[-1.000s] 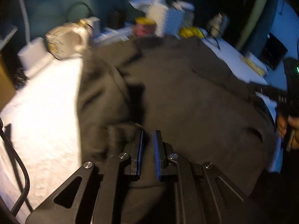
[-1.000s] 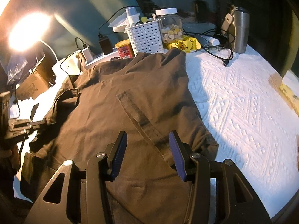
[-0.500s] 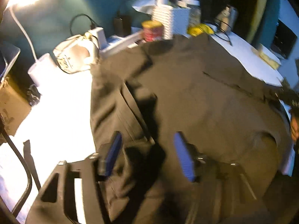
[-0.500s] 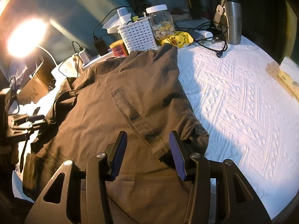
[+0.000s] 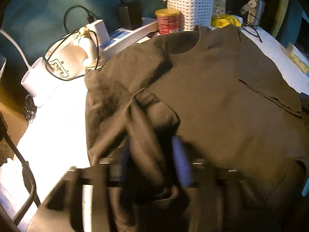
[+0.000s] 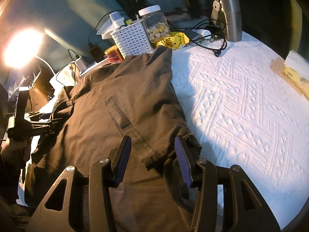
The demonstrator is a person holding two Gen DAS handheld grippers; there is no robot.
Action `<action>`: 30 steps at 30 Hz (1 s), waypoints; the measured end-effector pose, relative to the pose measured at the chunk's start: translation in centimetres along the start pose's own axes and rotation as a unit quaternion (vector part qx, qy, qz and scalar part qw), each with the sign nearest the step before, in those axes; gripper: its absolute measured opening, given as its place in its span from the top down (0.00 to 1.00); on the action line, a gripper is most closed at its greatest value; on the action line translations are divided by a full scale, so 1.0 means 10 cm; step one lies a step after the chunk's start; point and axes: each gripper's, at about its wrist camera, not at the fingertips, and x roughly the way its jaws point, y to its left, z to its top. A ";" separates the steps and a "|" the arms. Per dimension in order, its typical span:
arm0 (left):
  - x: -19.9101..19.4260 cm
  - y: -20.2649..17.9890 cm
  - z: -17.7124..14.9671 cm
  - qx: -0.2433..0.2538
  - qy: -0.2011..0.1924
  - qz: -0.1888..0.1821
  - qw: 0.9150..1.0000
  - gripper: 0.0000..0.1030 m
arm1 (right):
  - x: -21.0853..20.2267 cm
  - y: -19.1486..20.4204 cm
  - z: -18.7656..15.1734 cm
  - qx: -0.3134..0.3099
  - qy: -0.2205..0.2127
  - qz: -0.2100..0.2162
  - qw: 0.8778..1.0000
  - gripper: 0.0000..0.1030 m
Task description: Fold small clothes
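Note:
A dark brown T-shirt (image 5: 212, 96) lies spread on a white textured cover (image 6: 241, 106), neck toward the clutter at the back. My left gripper (image 5: 152, 158) is blurred low over the shirt's left side; its jaws are closing around a raised fold of the sleeve, and a dark gap still shows beside the right pad. From the right wrist view the left gripper (image 6: 51, 120) is at the shirt's far left edge, held by a hand (image 6: 13, 148). My right gripper (image 6: 152, 154) stands open just above the folded-in right sleeve of the T-shirt (image 6: 115, 96), touching nothing.
Along the back stand a white basket (image 6: 133, 40), a red can (image 5: 168, 21), a clear jar (image 6: 154, 23), a steel tumbler (image 6: 229, 15), a yellow packet (image 6: 173, 40) and loose cables (image 6: 214, 42). A bright lamp (image 6: 21, 48) glares at left. White chargers (image 5: 67, 58) sit beside the shirt.
The left gripper went from shut to wide open, then narrowed around a sleeve fold while sliding across the shirt. The right gripper crept slightly forward, jaws unchanged.

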 end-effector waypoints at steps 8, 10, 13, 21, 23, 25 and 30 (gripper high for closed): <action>-0.22 -0.23 -0.01 0.010 -0.025 -0.028 0.999 0.91 | 0.03 -0.01 0.00 0.001 -0.002 -0.003 1.000 0.52; -0.23 -0.33 -0.01 0.017 -0.025 -0.047 0.998 0.91 | 0.02 0.00 0.00 -0.001 -0.003 -0.003 1.000 0.52; -0.23 -0.46 -0.06 0.025 -0.016 -0.076 0.997 0.91 | 0.00 0.01 -0.01 -0.002 -0.004 -0.007 1.000 0.52; -0.31 -0.37 -0.26 -0.002 0.008 -0.104 0.995 0.61 | -0.07 0.06 -0.07 -0.006 -0.006 -0.015 1.000 0.52; -0.42 -0.29 -0.31 -0.007 -0.009 -0.092 0.996 0.45 | -0.08 0.10 -0.09 -0.012 -0.006 -0.014 1.000 0.52; -0.54 -0.21 -0.40 -0.007 -0.022 -0.085 0.996 0.43 | -0.09 0.17 -0.11 -0.018 -0.005 -0.013 1.000 0.52; -0.53 -0.19 -0.58 0.021 -0.013 -0.075 0.997 0.43 | -0.08 0.32 -0.14 -0.031 -0.002 -0.009 0.999 0.52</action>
